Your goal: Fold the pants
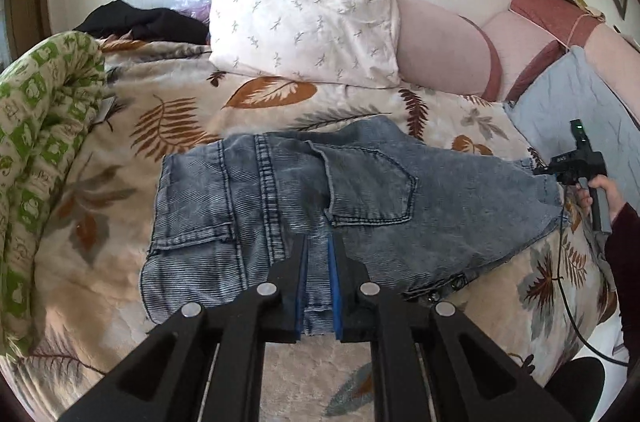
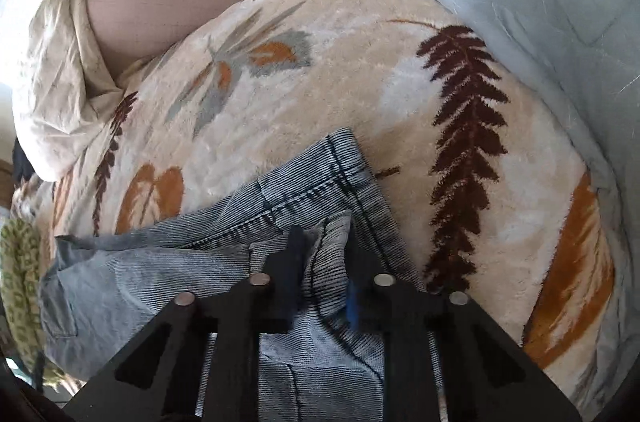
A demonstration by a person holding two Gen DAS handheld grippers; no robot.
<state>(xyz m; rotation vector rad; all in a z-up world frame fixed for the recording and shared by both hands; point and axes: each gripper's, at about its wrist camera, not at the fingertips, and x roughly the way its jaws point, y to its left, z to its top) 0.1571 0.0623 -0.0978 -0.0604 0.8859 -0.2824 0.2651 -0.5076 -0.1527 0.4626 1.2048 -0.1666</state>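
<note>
The pants (image 1: 288,206), of washed grey-blue denim, are spread on a fleece blanket (image 1: 168,118) printed with brown, orange and grey leaves, which covers the bed. In the left wrist view they are seen partly folded, with two back pockets turned upward and a double-stitched seam running between them; rivets are visible at the near right edge. No brand patch or readable label can be made out on the denim.

A strip of the near edge of the pants is pinched by the left gripper (image 1: 318,254), its jaws closed almost fully, blue pads pressed against the cloth from both sides. The right gripper (image 2: 322,242) is likewise clamped on a bunched fold of denim at the far end of the garment, its jaws nearly together. In the left wrist view this gripper (image 1: 576,166) is seen at the right edge of the pants, held by a hand (image 1: 596,190) in a dark red sleeve; a small green light is lit on its top, and white marks on its body are too small to be read.

Behind the pants a white pillow (image 1: 304,26) with a grey sprig print is leaned against a pink padded headboard (image 1: 440,42). A green-and-cream quilt (image 1: 44,126) is bunched at the left, a pale blue cloth (image 1: 572,102) is laid at the right, and a dark garment (image 1: 148,22) is left beyond the pillow.
</note>
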